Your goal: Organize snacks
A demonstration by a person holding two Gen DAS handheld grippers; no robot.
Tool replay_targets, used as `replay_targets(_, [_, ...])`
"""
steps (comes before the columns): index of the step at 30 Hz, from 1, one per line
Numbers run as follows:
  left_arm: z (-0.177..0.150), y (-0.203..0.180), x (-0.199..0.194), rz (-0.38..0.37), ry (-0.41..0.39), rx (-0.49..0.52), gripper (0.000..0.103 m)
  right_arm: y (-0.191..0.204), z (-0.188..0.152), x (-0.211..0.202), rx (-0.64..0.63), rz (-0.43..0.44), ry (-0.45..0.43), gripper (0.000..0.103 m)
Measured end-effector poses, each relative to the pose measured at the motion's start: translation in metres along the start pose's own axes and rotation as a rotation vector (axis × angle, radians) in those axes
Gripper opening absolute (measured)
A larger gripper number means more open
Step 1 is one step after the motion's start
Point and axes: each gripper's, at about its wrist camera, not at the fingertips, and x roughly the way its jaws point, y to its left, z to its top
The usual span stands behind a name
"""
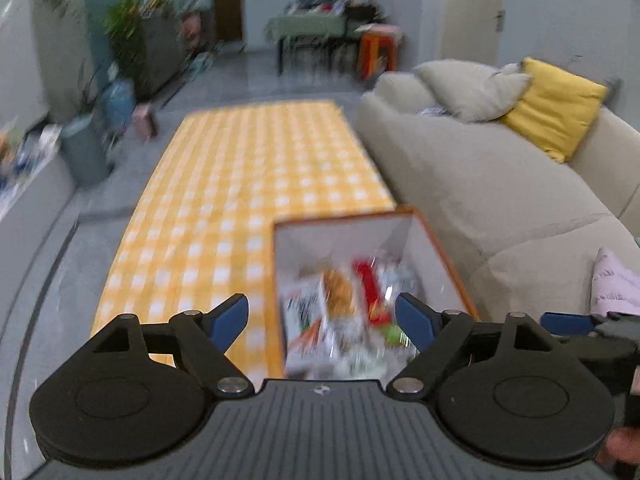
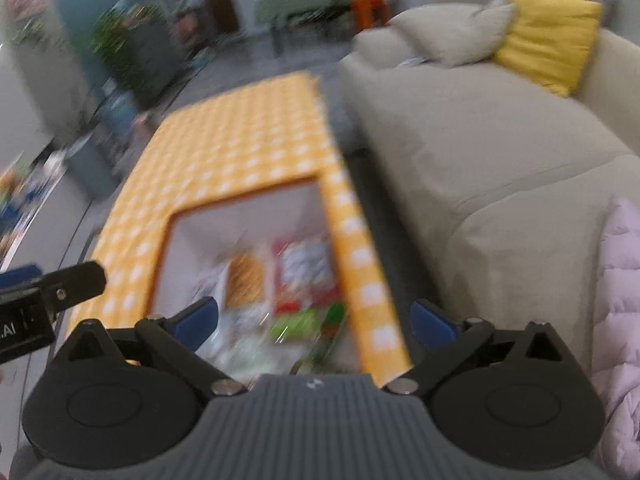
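Note:
An orange-rimmed box with white inner walls (image 1: 434, 246) stands at the near right end of the yellow checked table (image 1: 248, 184). Several snack packets (image 1: 344, 308) lie inside it, blurred. My left gripper (image 1: 322, 316) is open and empty above the box's near end. In the right wrist view the same box (image 2: 168, 240) holds the snack packets (image 2: 280, 276). My right gripper (image 2: 314, 318) is open and empty above the box. Part of the left gripper shows at that view's left edge (image 2: 48, 288).
A beige sofa (image 1: 480, 184) with a yellow cushion (image 1: 556, 108) runs along the table's right side. A pale pink jacket (image 2: 616, 300) lies on the sofa nearby. A grey bin (image 1: 84, 152) and plants (image 1: 124, 36) stand left of the table.

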Motion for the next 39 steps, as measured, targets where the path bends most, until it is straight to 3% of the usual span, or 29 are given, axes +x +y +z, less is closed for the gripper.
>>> replay_targets(4, [-0.014, 0.013, -0.003, 0.012, 0.075, -0.067, 0.098, 0.022, -0.022, -0.010, -0.086, 0.017, 0.080, 0.100])
replay_targets(7, [-0.026, 0.022, -0.004, 0.049, 0.120, -0.098, 0.098, 0.035, -0.046, -0.016, -0.120, -0.048, 0.164, 0.100])
replay_targets(9, [-0.034, 0.027, -0.007, 0.064, 0.139, -0.103, 0.098, 0.044, -0.061, -0.020, -0.150, -0.044, 0.197, 0.100])
replay_targets(13, [-0.043, 0.032, -0.014, 0.089, 0.164, -0.099, 0.098, 0.046, -0.071, -0.019, -0.076, -0.031, 0.331, 0.100])
replay_targets(25, [-0.047, 0.015, -0.027, 0.055, 0.249, -0.075, 0.098, 0.052, -0.065, -0.037, -0.040, -0.064, 0.332, 0.100])
replay_targets(39, [-0.030, 0.004, -0.013, 0.088, 0.303, -0.074, 0.097, 0.050, -0.042, -0.034, -0.055, -0.116, 0.352, 0.100])
